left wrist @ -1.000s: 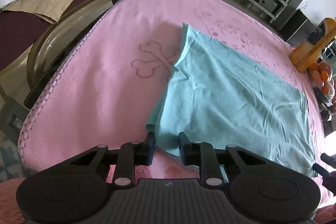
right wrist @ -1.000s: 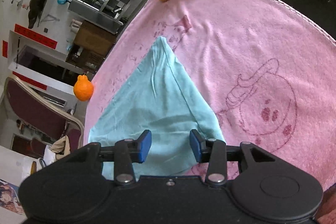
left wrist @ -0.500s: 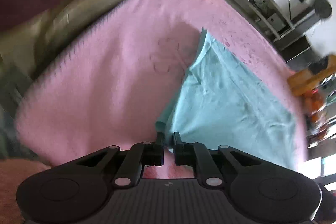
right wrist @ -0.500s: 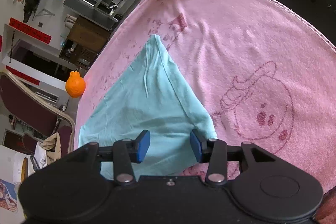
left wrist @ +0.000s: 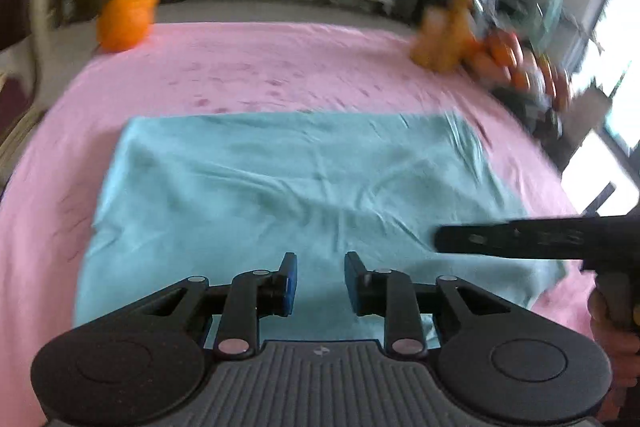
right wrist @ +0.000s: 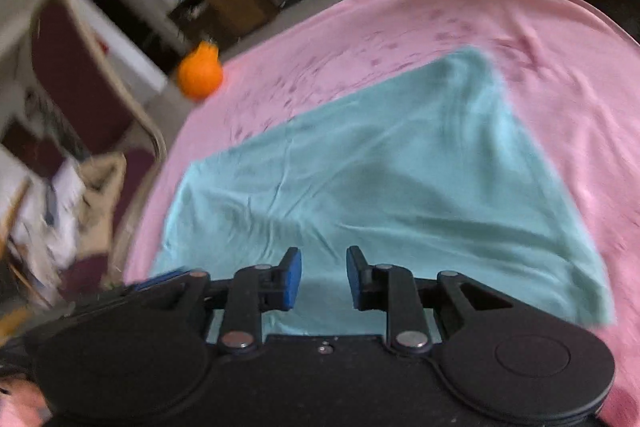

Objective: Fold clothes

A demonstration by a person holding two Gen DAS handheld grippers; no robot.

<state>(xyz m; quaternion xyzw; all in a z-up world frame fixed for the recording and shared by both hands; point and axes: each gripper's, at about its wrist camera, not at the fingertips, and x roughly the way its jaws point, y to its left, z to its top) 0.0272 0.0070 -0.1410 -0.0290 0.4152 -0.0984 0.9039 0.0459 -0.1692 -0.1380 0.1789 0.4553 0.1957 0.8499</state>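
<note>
A teal cloth (left wrist: 300,179) lies flat with a few creases on a pink towel (left wrist: 280,59). My left gripper (left wrist: 317,259) hovers over the cloth's near edge. Its jaws are opening, and nothing is pinched between them; only flat cloth shows below the gap. A dark finger (left wrist: 500,239) of the right gripper reaches in from the right over the cloth's near right part. In the right wrist view my right gripper (right wrist: 323,253) stands over the near edge of the teal cloth (right wrist: 380,179). Its jaws are closing with no fabric between the pads. Both views are motion-blurred.
An orange fruit (left wrist: 126,21) sits at the towel's far left edge. A yellow-brown object (left wrist: 448,31) and a heap of small orange fruits (left wrist: 516,63) stand at the far right. A maroon chair (right wrist: 80,75) with piled clothes (right wrist: 60,211) stands left of the table.
Both cameras have swung and rolled, so the cloth now faces the left view squarely. The left jaws have left the cloth's corner and widened. The right jaws have narrowed.
</note>
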